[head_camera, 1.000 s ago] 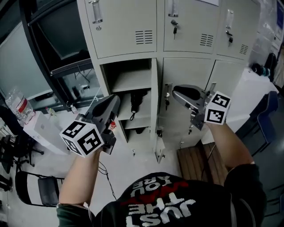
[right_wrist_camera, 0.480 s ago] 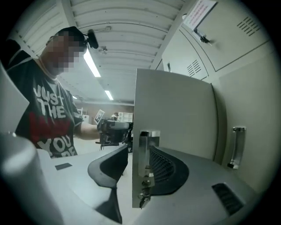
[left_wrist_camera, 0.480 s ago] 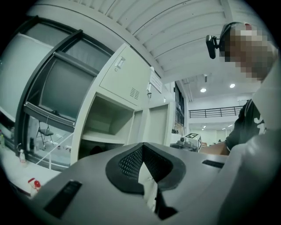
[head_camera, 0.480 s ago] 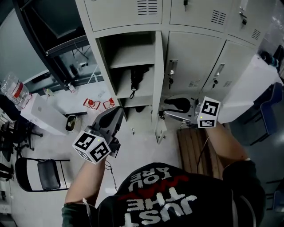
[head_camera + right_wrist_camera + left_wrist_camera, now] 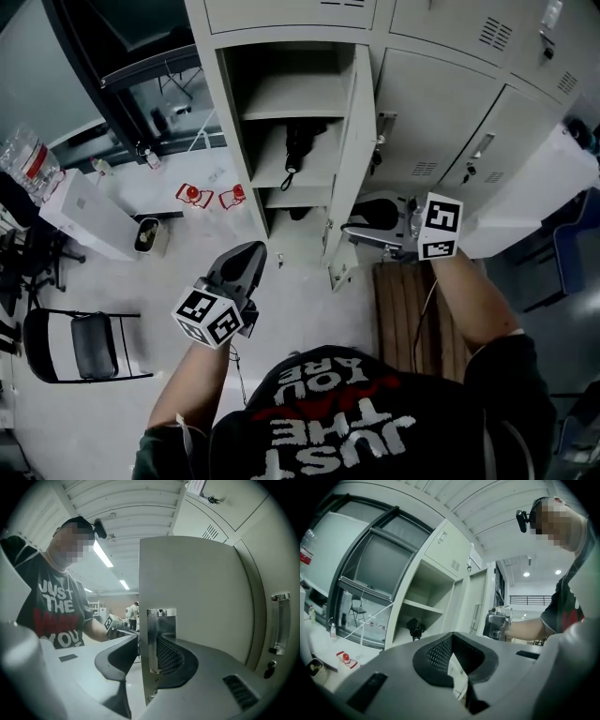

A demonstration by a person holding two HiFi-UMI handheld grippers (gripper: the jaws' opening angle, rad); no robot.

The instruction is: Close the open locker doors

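Right hand-held gripper, jaws freshly opened, astride locker door; shirt: "JUST THE".

The pale grey open locker door stands swung well out at upper centre of the head view, seen nearly edge-on. It hinges on the right, beside the shut doors. Its shelved compartment gapes on the left.

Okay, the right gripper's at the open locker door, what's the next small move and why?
Probably swing the right gripper toward the locker, pushing the open door shut: its jaws have just been opening, and the door's edge stands between them, not gripped.
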